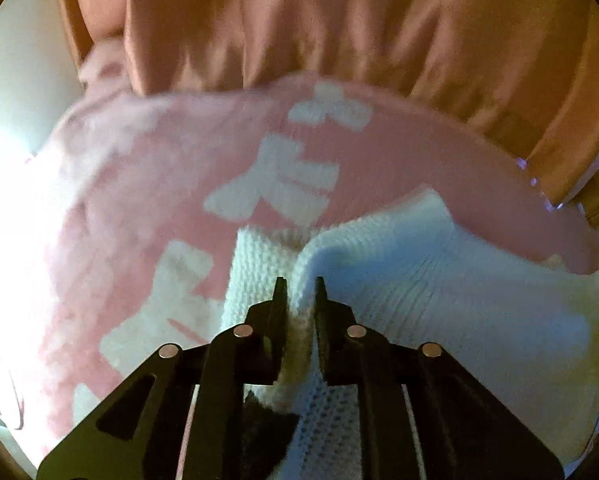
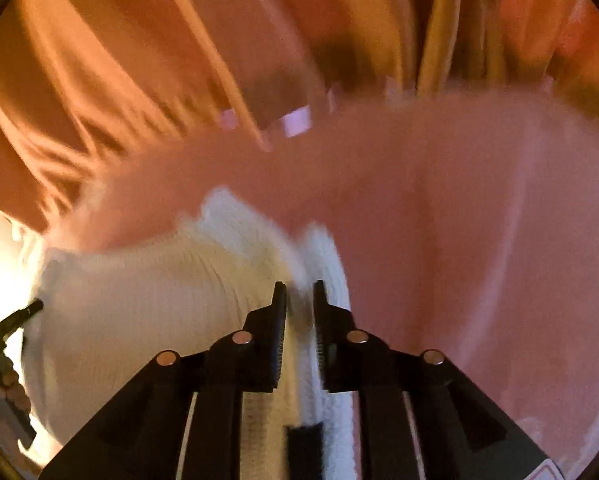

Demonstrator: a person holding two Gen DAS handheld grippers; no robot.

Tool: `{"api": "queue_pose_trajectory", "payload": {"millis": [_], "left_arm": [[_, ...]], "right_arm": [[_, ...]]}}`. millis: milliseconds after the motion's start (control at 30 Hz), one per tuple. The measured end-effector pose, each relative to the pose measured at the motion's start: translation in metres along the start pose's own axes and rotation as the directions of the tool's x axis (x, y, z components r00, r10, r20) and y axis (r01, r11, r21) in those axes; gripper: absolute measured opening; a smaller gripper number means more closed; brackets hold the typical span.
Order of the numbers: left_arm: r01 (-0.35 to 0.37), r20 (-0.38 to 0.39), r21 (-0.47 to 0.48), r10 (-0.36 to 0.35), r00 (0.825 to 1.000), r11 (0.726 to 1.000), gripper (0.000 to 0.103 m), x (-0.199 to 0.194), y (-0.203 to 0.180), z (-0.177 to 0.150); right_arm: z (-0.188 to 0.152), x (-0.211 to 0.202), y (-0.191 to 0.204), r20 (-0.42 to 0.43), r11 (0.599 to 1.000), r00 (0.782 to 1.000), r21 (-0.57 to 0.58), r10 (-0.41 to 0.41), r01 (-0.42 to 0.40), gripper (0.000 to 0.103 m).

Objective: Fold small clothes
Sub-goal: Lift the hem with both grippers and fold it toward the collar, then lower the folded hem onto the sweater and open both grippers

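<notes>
- Pink fleece blanket (image 1: 139,184) with white motifs covers the surface; orange curtain (image 1: 339,20) hangs behind.
- White knitted garment (image 1: 459,300) lies on the blanket.
- Left gripper (image 1: 301,286) and right gripper (image 2: 299,290): fingers nearly closed, each pinching a garment fold.

Both rigs look the same: the left hand-held gripper (image 1: 301,286) and right hand-held gripper (image 2: 299,290) are matte black plastic, angular linkage arms, four shiny round silver pins each, ridged inner finger (image 2: 278,332) faces.
</notes>
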State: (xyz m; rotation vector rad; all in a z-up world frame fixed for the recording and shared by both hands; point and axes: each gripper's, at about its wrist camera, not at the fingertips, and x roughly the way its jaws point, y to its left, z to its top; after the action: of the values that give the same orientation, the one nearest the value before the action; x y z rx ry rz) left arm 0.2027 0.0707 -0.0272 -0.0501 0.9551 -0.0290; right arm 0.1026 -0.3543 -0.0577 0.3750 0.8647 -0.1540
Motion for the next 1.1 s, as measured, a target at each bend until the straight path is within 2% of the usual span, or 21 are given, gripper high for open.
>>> {"api": "queue_pose_trajectory", "payload": {"millis": [67, 100, 133, 167, 233, 300, 400, 467, 500, 567, 700, 733, 800, 900, 1000, 1100], "left_arm": [[0.001, 0.079, 0.003, -0.001, 0.997, 1.0, 0.043, -0.022, 0.0, 0.001], [-0.011, 0.118, 0.001, 0.011, 0.993, 1.0, 0.047, -0.029, 0.0, 0.0], [-0.017, 0.152, 0.001, 0.017, 0.988, 1.0, 0.047, -0.035, -0.001, -0.001], [-0.006, 0.155, 0.007, 0.005, 0.988, 1.0, 0.047, -0.036, -0.003, 0.0], [0.056, 0.117, 0.031, -0.059, 0.991, 0.998, 0.047, -0.029, -0.012, 0.0], [0.094, 0.064, 0.063, -0.098, 0.993, 0.994, 0.047, -0.016, -0.026, 0.0], [0.05, 0.021, 0.096, -0.052, 0.998, 0.994, 0.047, 0.007, -0.041, 0.001], [-0.016, 0.004, 0.073, 0.016, 1.0, 0.997, 0.047, 0.022, -0.033, 0.003], [-0.024, -0.008, 0.051, 0.025, 1.0, 0.998, 0.046, 0.029, -0.025, 0.004], [-0.016, -0.022, 0.028, 0.017, 1.0, 0.999, 0.044, 0.036, -0.014, 0.006], [-0.009, 0.015, 0.038, 0.009, 1.0, 0.999, 0.045, 0.019, -0.022, 0.008], [-0.01, 0.022, 0.051, 0.009, 1.0, 0.999, 0.046, 0.016, -0.026, 0.008], [-0.034, 0.027, 0.082, 0.032, 0.999, 0.996, 0.046, 0.014, -0.033, 0.006], [-0.063, 0.019, 0.112, 0.061, 0.998, 0.992, 0.046, 0.017, -0.039, 0.002], [-0.064, 0.018, 0.108, 0.063, 0.998, 0.992, 0.046, 0.017, -0.039, 0.004], [-0.074, 0.017, 0.109, 0.073, 0.997, 0.991, 0.046, 0.017, -0.04, 0.003]], "right_arm": [[0.003, -0.023, 0.013, 0.086, 0.999, 0.996, -0.029, 0.036, -0.034, 0.018], [0.003, -0.026, 0.019, 0.088, 0.997, 0.994, -0.044, 0.063, -0.059, 0.018], [0.002, -0.024, 0.025, 0.073, 0.995, 0.994, -0.061, 0.082, -0.077, 0.017], [-0.002, -0.016, 0.031, 0.042, 0.994, 0.995, -0.078, 0.086, -0.082, 0.015], [-0.007, 0.003, 0.04, -0.027, 0.99, 0.995, -0.099, 0.095, -0.097, 0.009], [-0.012, 0.02, 0.051, -0.083, 0.986, 0.993, -0.14, 0.082, -0.093, 0.007], [-0.01, 0.035, 0.056, -0.076, 0.981, 0.997, -0.194, 0.002, -0.017, 0.007], [-0.003, 0.045, 0.039, -0.065, 0.985, 0.994, -0.158, -0.088, 0.077, 0.003], [0.0, 0.053, 0.027, -0.088, 0.986, 0.99, -0.133, -0.11, 0.098, 0.0], [0.002, 0.057, 0.016, -0.11, 0.996, 0.992, -0.071, -0.059, 0.052, 0.0], [0.003, 0.036, 0.046, -0.065, 0.988, 0.998, -0.154, -0.016, 0.005, 0.0], [0.002, 0.038, 0.051, -0.062, 0.982, 0.997, -0.185, -0.037, 0.025, 0.0], [-0.006, 0.06, 0.046, -0.117, 0.971, 0.985, -0.214, -0.129, 0.102, 0.0], [-0.001, 0.049, 0.039, -0.104, 0.987, 0.992, -0.153, -0.073, 0.056, 0.0], [0.007, 0.028, 0.043, -0.036, 0.987, 0.998, -0.154, -0.056, 0.05, 0.0], [0.003, 0.031, 0.032, -0.076, 0.991, 0.995, -0.118, -0.072, 0.062, 0.0]]}}
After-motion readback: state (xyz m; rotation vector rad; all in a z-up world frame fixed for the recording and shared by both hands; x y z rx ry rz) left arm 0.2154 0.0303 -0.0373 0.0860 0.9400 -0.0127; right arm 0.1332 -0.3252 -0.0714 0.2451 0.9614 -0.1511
